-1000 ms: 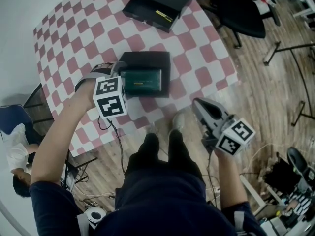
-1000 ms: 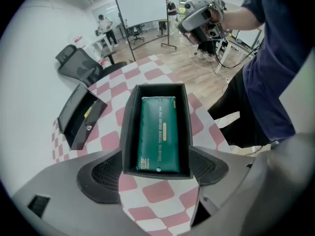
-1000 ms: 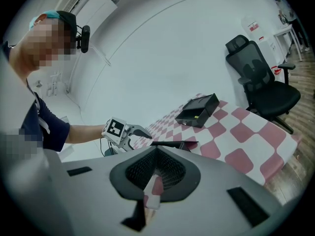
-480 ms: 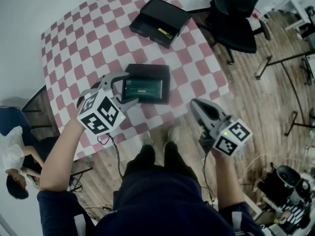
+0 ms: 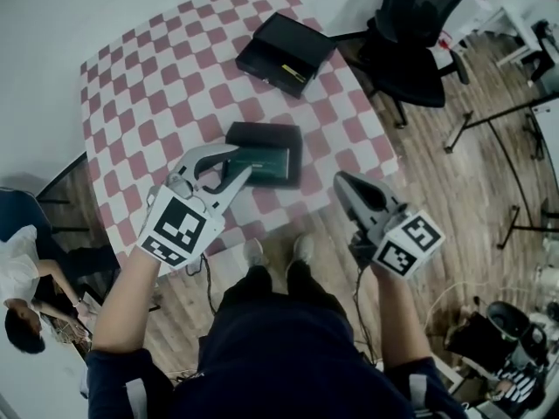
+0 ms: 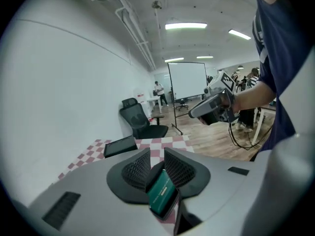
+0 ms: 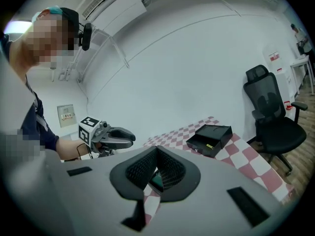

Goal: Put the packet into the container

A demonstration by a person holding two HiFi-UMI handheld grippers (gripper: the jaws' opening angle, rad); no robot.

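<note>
The green packet (image 5: 256, 158) lies flat inside the small black container (image 5: 262, 131) near the front edge of the checkered table (image 5: 148, 85). My left gripper (image 5: 238, 161) hovers just left of the container, above the table's front edge. Its jaws are closing with nothing between them. In the left gripper view the packet (image 6: 161, 194) shows below through the narrow gap of the left gripper (image 6: 157, 154). My right gripper (image 5: 341, 180) is shut and empty, held off the table over the floor. Past the right gripper (image 7: 156, 149) a corner of the packet (image 7: 156, 182) shows.
A larger open black box (image 5: 284, 46) sits at the table's far right corner. A black office chair (image 5: 415, 33) stands beside it on the wooden floor. A person (image 5: 22, 295) crouches at the left edge. Cables trail by my feet (image 5: 253, 251).
My left gripper has drawn back from the container toward the table's front edge and its jaws have narrowed. The packet stays in the container. The right gripper has hardly moved.
</note>
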